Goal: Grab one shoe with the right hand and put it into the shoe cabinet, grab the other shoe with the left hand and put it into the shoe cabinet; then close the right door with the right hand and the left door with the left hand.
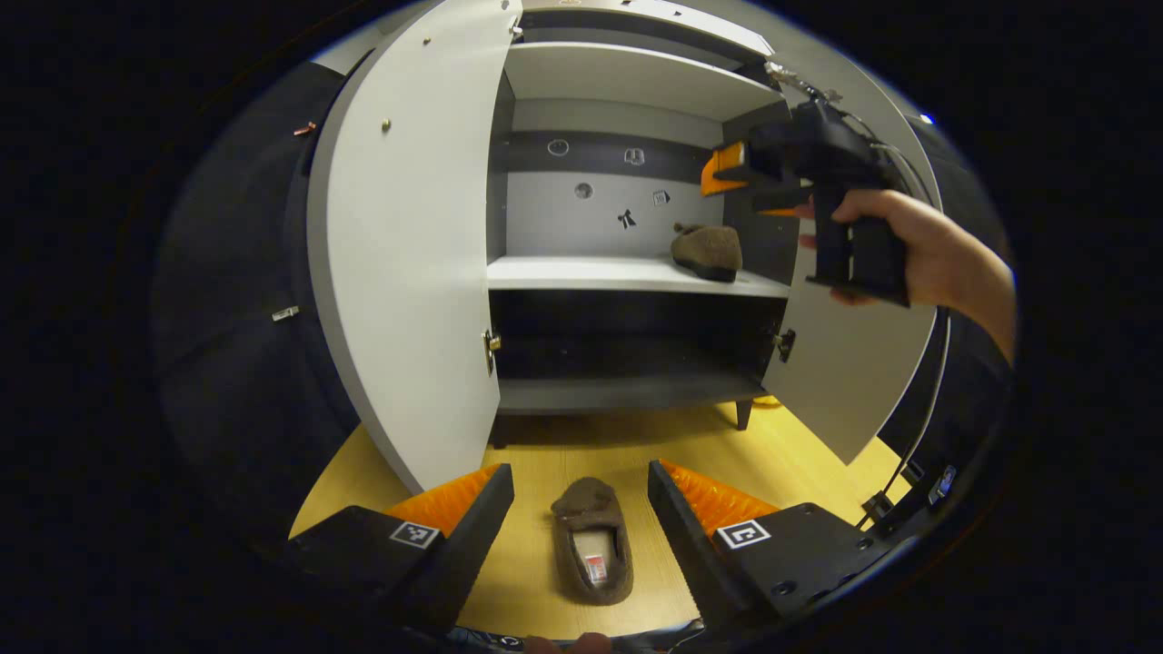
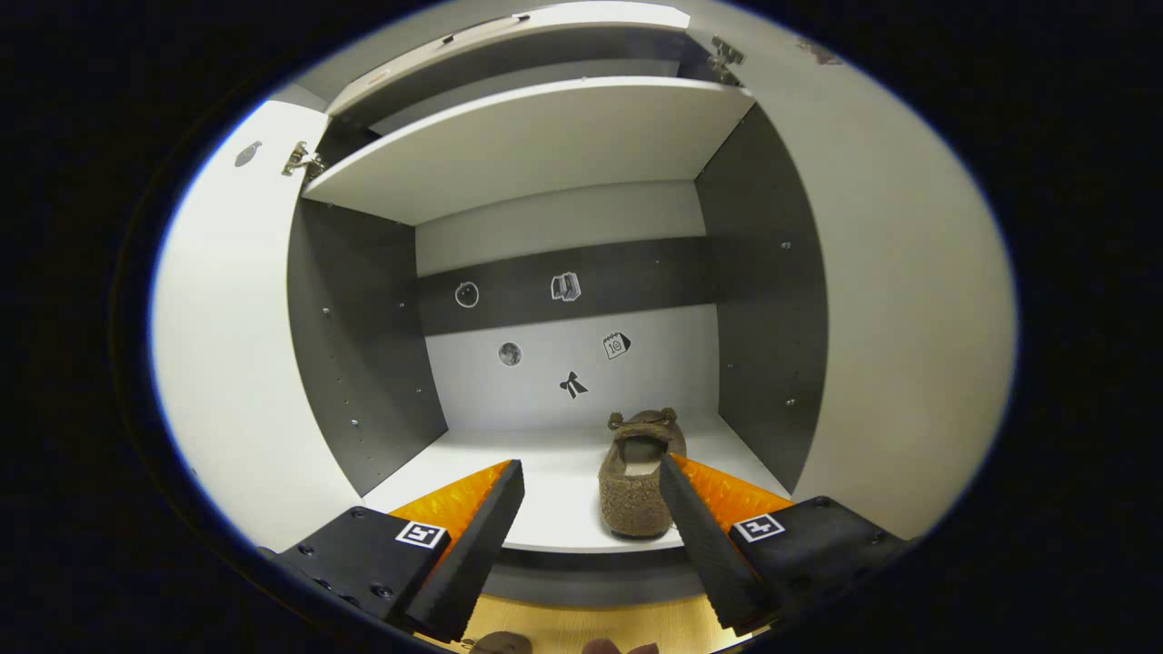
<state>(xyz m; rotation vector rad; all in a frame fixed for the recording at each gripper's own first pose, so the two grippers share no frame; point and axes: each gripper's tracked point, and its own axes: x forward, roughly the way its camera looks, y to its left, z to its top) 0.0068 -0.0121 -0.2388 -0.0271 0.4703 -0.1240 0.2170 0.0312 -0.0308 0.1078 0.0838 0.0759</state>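
A brown slipper [image 1: 592, 542] lies on the wooden floor, toe pointing toward the cabinet, between the spread fingers of my left gripper [image 1: 581, 495], which is open and not touching it. The second brown slipper [image 1: 707, 251] [image 2: 638, 472] rests on the cabinet's middle shelf [image 1: 581, 272] [image 2: 554, 490] at its right side. My right gripper [image 2: 591, 495] is open in front of that shelf, its right finger overlapping the slipper without gripping it. In the left gripper view the right gripper [image 1: 727, 173], held by a hand [image 1: 918, 245], hovers at the cabinet's upper right.
The shoe cabinet stands open: left door [image 1: 409, 254] [image 2: 227, 363] and right door [image 1: 845, 363] [image 2: 909, 300] both swung outward. An upper shelf [image 1: 627, 77] [image 2: 536, 136] is bare. A dark lower compartment [image 1: 627, 350] sits above the wooden floor [image 1: 800, 454]. Cables [image 1: 918, 436] hang at right.
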